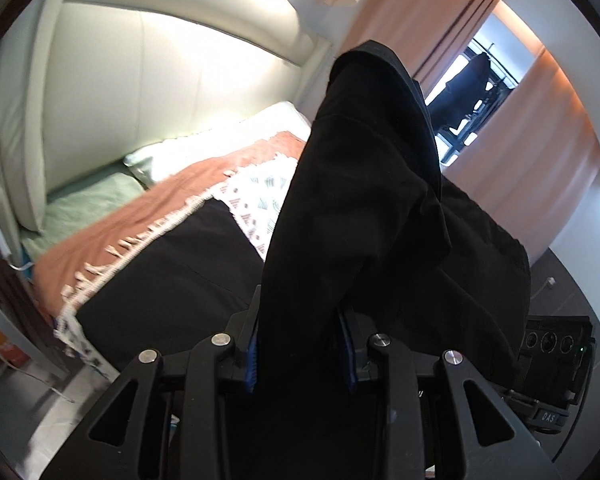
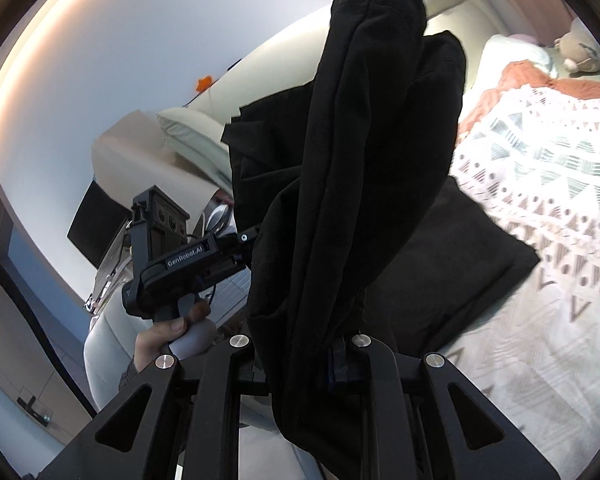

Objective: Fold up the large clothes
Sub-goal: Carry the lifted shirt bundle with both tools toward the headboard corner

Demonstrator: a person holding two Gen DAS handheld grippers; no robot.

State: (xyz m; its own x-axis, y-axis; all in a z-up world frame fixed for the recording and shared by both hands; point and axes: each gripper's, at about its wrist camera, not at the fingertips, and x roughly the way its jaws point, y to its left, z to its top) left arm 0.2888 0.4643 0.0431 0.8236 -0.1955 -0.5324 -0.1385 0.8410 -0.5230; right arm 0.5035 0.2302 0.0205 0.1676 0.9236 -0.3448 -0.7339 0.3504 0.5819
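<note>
Both grippers are clamped on the same black garment (image 1: 364, 208). The left gripper (image 1: 300, 356) pinches one bunched edge; the right gripper (image 2: 300, 356) pinches another. From each, the cloth rises and drapes forward, then trails down onto the bed (image 2: 520, 360), where part of it lies flat on the patterned blanket (image 2: 540, 168). The garment's length spans between the grippers, left one just beside the right.

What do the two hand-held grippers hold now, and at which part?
Both hold the black garment: the left hand-held gripper and right hand-held gripper each pinch a bunched fold.
</note>
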